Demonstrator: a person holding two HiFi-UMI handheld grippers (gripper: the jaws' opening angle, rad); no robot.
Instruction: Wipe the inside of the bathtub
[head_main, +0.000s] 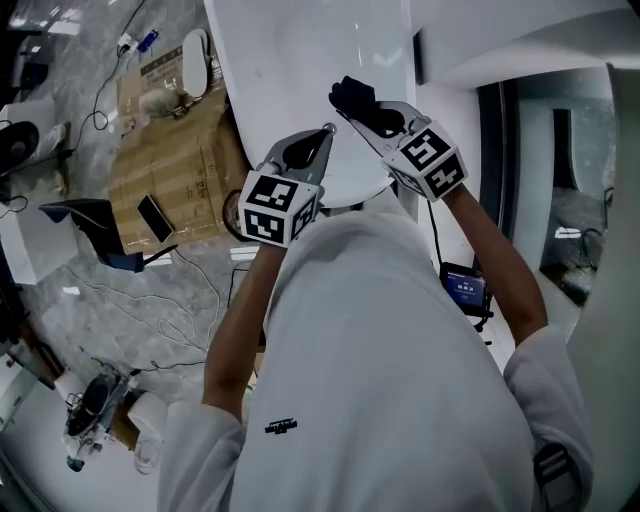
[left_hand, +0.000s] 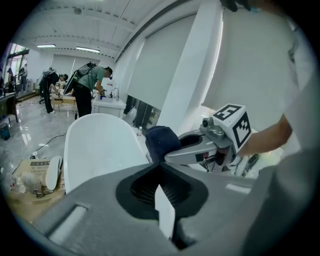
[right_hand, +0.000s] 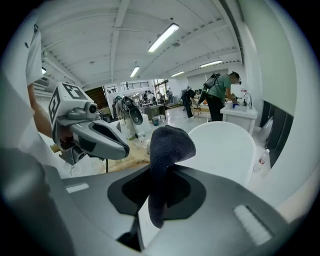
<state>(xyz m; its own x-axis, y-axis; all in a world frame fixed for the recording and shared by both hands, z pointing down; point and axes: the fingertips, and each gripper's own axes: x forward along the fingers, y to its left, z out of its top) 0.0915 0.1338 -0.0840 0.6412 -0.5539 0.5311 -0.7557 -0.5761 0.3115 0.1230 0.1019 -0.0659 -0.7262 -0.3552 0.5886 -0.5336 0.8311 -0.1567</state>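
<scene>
The right gripper (head_main: 365, 112) is pinching a dark blue terry cloth (head_main: 352, 98) over the near end of the white glossy bathtub (head_main: 290, 60). The left gripper (head_main: 325, 135) is pressing its jaws together, empty. I judge wiping is not yet starting; next the cloth needs lowering inside.

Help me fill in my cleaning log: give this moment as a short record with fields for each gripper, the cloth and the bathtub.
left gripper: shut, nothing between the jaws
right gripper: shut on the cloth
cloth: dark, bunched, sticking up past the jaws
bathtub: white, just ahead of both grippers
contact: the cloth looks held clear of the bathtub, so wiping is not under way
floor beside bathtub: flattened cardboard
</scene>
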